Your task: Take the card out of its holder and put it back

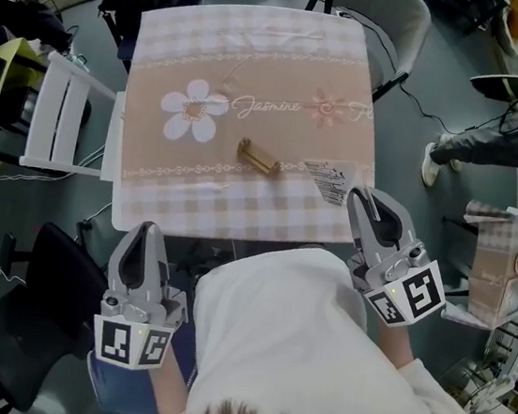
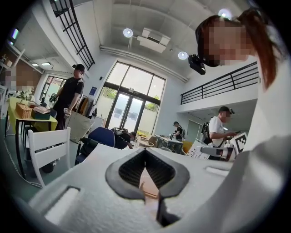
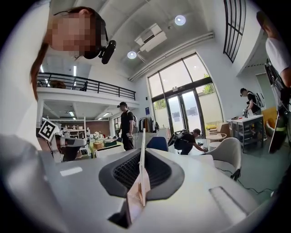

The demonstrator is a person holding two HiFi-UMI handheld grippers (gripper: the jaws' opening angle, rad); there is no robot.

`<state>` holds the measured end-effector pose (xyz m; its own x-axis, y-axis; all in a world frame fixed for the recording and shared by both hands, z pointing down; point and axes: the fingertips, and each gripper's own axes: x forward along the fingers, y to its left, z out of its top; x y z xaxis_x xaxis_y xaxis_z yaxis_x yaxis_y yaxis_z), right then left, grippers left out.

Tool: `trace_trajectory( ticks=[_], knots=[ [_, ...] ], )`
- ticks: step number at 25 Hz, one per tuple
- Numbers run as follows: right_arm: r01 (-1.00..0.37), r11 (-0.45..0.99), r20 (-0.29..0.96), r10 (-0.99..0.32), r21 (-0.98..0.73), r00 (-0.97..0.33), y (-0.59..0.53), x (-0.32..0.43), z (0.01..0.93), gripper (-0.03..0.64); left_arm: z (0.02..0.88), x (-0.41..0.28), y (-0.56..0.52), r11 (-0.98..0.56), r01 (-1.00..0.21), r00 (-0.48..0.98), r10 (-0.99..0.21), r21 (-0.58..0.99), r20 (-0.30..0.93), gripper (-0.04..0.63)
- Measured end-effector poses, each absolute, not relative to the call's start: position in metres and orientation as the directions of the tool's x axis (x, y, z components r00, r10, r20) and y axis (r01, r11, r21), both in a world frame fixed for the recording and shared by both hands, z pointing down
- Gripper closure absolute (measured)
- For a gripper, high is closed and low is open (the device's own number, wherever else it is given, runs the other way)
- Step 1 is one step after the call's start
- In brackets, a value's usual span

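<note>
A small brass card holder (image 1: 258, 158) lies on the checked tablecloth near the table's middle. Just right of it, the printed white card (image 1: 331, 179) hangs over the table's front right corner, pinched at the tip of my right gripper (image 1: 357, 197). In the right gripper view the card (image 3: 142, 154) stands edge-on between the closed jaws of the right gripper (image 3: 142, 146). My left gripper (image 1: 149, 231) hovers below the table's front left corner, away from the holder. Its jaws meet at the tip with nothing between them in the left gripper view (image 2: 145, 150).
The table (image 1: 249, 67) carries a flowered cloth. A white chair (image 1: 58, 118) stands at its left, a black office chair (image 1: 27, 313) at lower left, a grey chair (image 1: 397, 21) behind. A carton (image 1: 497, 271) and a person's legs (image 1: 475, 145) are at the right.
</note>
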<state>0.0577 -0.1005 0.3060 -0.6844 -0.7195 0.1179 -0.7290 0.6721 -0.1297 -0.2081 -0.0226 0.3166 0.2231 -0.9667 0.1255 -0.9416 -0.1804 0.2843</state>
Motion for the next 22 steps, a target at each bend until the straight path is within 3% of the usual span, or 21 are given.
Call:
trace_trajectory(
  ticks=[22],
  knots=[
    [-0.702, 0.704, 0.133, -0.689, -0.113, -0.712, -0.075, 0.051, 0.321, 0.597, 0.323, -0.180, -0.015, -0.208, -0.925, 0.257, -0.959, 0.317, 0.119, 0.592]
  ],
)
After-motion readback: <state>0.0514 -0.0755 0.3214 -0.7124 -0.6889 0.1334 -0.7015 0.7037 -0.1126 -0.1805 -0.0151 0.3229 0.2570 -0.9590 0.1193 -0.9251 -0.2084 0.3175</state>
